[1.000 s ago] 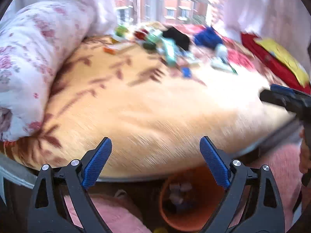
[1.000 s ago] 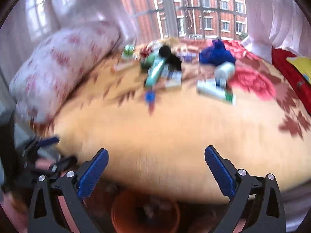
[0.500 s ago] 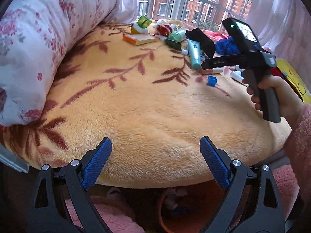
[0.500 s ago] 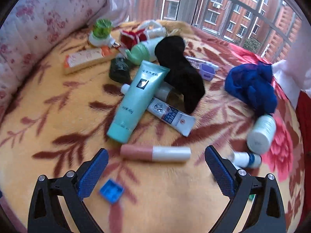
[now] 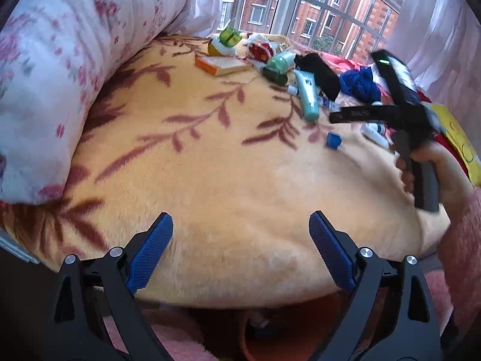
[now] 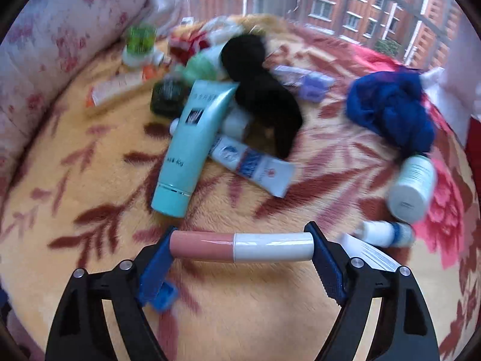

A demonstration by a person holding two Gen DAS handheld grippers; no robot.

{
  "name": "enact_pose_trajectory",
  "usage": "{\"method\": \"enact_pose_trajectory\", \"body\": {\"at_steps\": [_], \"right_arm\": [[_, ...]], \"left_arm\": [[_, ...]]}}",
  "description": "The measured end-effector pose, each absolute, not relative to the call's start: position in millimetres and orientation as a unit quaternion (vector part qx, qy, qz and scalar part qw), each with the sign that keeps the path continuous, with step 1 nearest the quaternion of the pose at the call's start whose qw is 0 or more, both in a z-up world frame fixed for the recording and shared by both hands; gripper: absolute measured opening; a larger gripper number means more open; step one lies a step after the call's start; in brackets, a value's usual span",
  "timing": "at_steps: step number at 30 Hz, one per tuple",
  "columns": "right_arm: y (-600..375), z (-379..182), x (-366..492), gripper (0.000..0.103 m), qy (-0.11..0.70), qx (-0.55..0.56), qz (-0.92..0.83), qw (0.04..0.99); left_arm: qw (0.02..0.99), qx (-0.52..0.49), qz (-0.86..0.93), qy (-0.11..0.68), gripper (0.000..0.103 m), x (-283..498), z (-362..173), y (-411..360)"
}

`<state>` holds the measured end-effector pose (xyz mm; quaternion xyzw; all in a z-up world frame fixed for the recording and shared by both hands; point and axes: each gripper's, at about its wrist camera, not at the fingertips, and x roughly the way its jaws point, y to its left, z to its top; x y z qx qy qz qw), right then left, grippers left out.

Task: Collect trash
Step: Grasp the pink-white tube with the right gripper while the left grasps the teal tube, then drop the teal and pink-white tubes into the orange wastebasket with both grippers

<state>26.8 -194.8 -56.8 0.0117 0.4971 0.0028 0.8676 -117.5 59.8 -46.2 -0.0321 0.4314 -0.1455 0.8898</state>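
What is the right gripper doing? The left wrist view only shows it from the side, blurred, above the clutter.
Observer: The right gripper has just been closing its jaws lengthwise on a pink-and-white tube, with a pad on each end.
Reviewer: Anything near enough to get caught?
Observer: A small blue cap lies right by the gripper's left-hand finger, outside the grip.
Reviewer: And on the other side?
Observer: A small white bottle lies just beyond the other finger.

R gripper (image 6: 242, 251) has dropped onto the pile; jaws just closing, pink-white tube (image 6: 242, 246) now lengthwise between pads, ends touching. L gripper (image 5: 240, 251) shifted slightly.
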Motion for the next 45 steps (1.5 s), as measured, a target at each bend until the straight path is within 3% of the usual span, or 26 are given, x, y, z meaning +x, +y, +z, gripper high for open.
{"method": "enact_pose_trajectory", "body": {"at_steps": [8, 16, 19, 23, 34, 45], "right_arm": [[-236, 41, -74, 0.082, 0.387, 0.071, 0.012, 0.919], [-254, 72, -129, 0.082, 0.362, 0.049, 0.008, 0.931], [-256, 68, -132, 0.082, 0.362, 0.052, 0.016, 0.931], [-254, 58, -133, 0.082, 0.368, 0.051, 0.023, 0.928], [-239, 43, -143, 0.082, 0.373, 0.067, 0.040, 0.924], [-199, 50, -188, 0.082, 0.366, 0.050, 0.080, 0.926]], "left_arm": [[0.889, 0.030, -0.174, 0.422, 0.090, -9, -33, -31], [0.864, 0.034, -0.129, 0.485, 0.089, 106, -62, -109], [0.839, 0.040, -0.114, 0.530, 0.069, 123, -82, -118], [0.845, 0.055, -0.110, 0.520, 0.040, 120, -78, -121], [0.853, 0.037, -0.159, 0.495, 0.034, 60, -33, -82], [0.888, 0.064, -0.212, 0.402, 0.034, -76, 29, -31]]}}
